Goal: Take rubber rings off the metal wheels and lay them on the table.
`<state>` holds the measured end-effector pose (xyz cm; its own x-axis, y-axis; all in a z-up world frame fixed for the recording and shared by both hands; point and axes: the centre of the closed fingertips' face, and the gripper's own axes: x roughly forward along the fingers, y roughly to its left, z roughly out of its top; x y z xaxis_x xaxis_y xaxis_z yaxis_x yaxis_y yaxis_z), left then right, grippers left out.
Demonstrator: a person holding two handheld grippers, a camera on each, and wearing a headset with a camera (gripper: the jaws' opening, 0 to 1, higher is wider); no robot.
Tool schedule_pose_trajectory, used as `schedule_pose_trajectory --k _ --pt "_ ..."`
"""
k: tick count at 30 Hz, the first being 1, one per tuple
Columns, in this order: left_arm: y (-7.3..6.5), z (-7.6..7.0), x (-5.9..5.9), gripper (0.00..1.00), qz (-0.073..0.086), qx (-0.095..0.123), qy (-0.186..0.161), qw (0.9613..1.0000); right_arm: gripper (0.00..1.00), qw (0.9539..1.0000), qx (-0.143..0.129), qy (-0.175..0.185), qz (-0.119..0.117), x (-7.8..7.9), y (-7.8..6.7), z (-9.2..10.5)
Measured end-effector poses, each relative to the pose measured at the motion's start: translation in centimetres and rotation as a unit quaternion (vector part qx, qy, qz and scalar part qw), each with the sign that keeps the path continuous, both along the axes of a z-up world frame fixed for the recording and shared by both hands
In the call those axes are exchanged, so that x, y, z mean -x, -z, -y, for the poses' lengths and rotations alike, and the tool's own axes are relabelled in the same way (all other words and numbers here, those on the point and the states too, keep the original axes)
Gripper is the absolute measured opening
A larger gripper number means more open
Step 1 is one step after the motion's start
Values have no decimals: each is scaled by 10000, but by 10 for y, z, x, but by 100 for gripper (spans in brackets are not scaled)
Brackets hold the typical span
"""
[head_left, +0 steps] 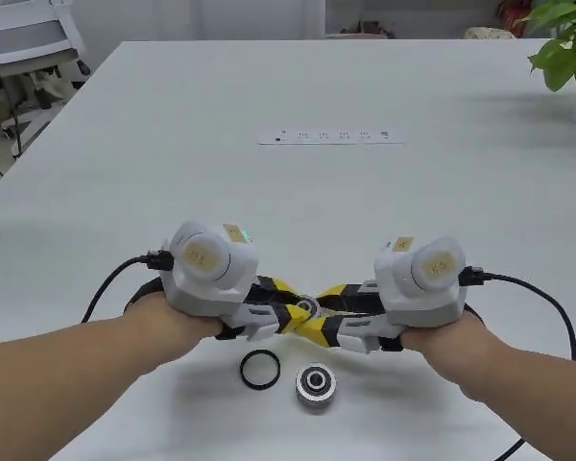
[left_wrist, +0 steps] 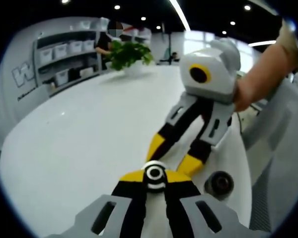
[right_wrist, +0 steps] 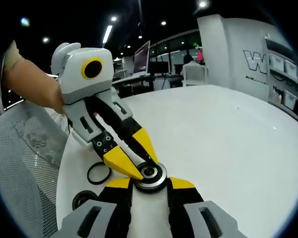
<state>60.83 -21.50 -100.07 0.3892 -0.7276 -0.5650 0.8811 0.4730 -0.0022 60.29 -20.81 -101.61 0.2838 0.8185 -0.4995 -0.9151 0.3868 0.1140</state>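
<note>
A small metal wheel (head_left: 305, 308) with a black rubber ring on it hangs above the table between both grippers. My right gripper (right_wrist: 150, 182) is shut on the wheel (right_wrist: 151, 172), one yellow tip on each side. My left gripper (right_wrist: 139, 166) comes in from the left, and its tips pinch the wheel's ringed rim. From the left gripper view, the wheel (left_wrist: 154, 173) sits at my left gripper's (left_wrist: 154, 181) tips, with the right gripper (left_wrist: 175, 152) opposite. A loose rubber ring (head_left: 260, 370) and a bare wheel (head_left: 316, 382) lie on the table (head_left: 173, 173) just in front.
A white socket strip (head_left: 331, 135) lies mid-table farther out. A green plant (head_left: 566, 48) stands at the far right corner and a chair (head_left: 29, 38) at the far left. Black cables (head_left: 110, 288) trail from both grippers.
</note>
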Motion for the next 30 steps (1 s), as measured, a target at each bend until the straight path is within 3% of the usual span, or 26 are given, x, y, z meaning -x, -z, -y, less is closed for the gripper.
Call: schedule_pose_trajectory --k 17,20,30 --pt "0 0 0 13 18 27 -76 10000 16 9998 184 -24 105 4 1 9" --pt "0 -1 -1 13 4 57 -100 9999 6 9998 177 49 26 4 1 15" --pt "0 0 0 13 -5 46 -131 9999 0 9996 184 201 -97 4 1 16"
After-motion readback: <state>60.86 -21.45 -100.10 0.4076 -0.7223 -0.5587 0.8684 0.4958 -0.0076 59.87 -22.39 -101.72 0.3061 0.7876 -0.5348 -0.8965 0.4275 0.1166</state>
